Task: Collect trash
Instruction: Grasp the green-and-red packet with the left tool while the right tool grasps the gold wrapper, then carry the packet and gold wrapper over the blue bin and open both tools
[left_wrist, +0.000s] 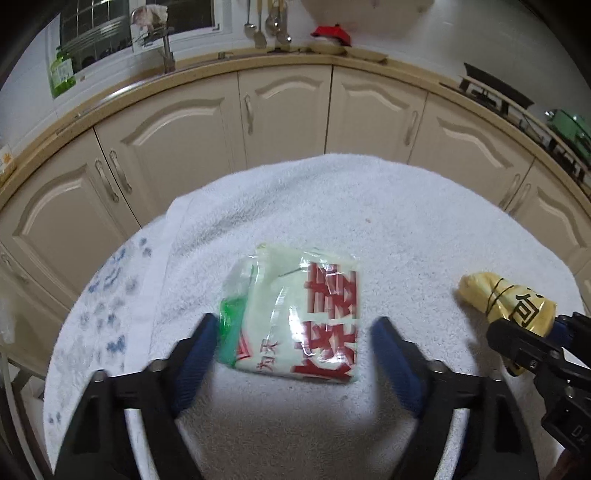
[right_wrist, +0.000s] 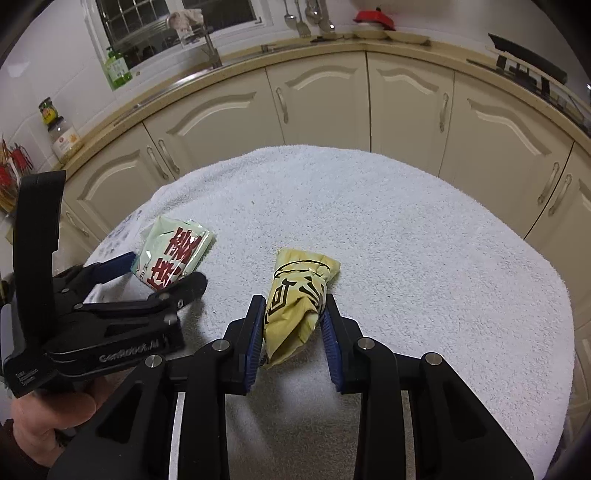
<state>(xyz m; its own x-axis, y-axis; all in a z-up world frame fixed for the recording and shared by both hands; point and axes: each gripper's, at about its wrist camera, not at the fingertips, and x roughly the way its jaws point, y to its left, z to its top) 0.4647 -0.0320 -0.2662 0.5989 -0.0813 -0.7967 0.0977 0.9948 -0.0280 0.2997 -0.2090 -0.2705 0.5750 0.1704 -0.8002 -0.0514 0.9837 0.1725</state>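
Trash lies in two pieces on the towel-covered bench (right_wrist: 406, 229): a green-and-red packet (left_wrist: 295, 314) to the left and a crumpled yellow wrapper (right_wrist: 295, 310) to the right. The left hand-held gripper (left_wrist: 293, 332) is spread wide, its fingers straddling the packet's near end. The right hand-held gripper (right_wrist: 293, 325) brackets the wrapper, partly closed; whether it grips yet I cannot tell. Both look mid-grasp; next, each must squeeze firmly, then lift.
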